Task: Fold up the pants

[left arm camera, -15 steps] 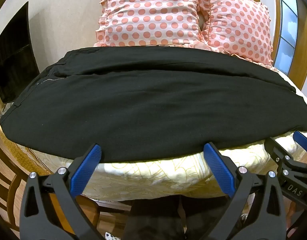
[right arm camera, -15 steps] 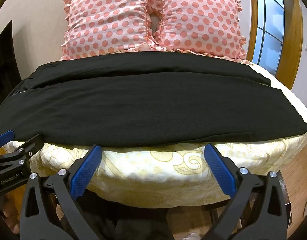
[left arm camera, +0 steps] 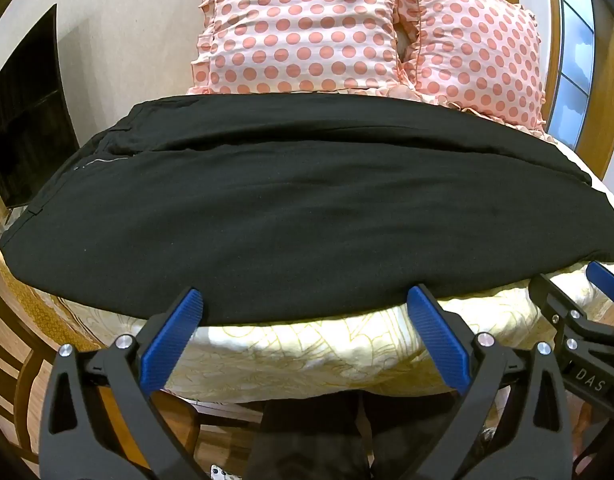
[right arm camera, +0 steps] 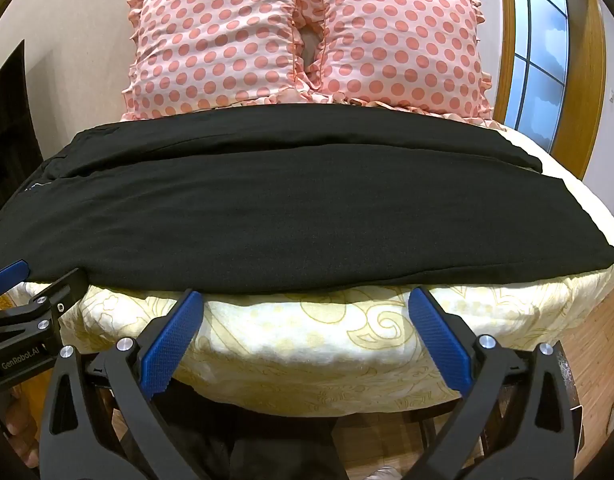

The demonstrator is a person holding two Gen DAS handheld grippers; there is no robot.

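Note:
Black pants lie flat across the bed, waist at the left, leg ends at the right, one leg folded onto the other. They also show in the right wrist view. My left gripper is open and empty, its blue fingertips at the pants' near edge. My right gripper is open and empty, just short of the near edge, over the yellow bedcover. Each gripper shows at the other view's side: the right one and the left one.
The bed has a cream and yellow patterned cover. Two pink polka-dot pillows stand behind the pants. A dark screen is at the left, a window with a wooden frame at the right. Wooden floor lies below.
Both grippers have edged slightly forward toward the pants' near edge. The pants have not moved.

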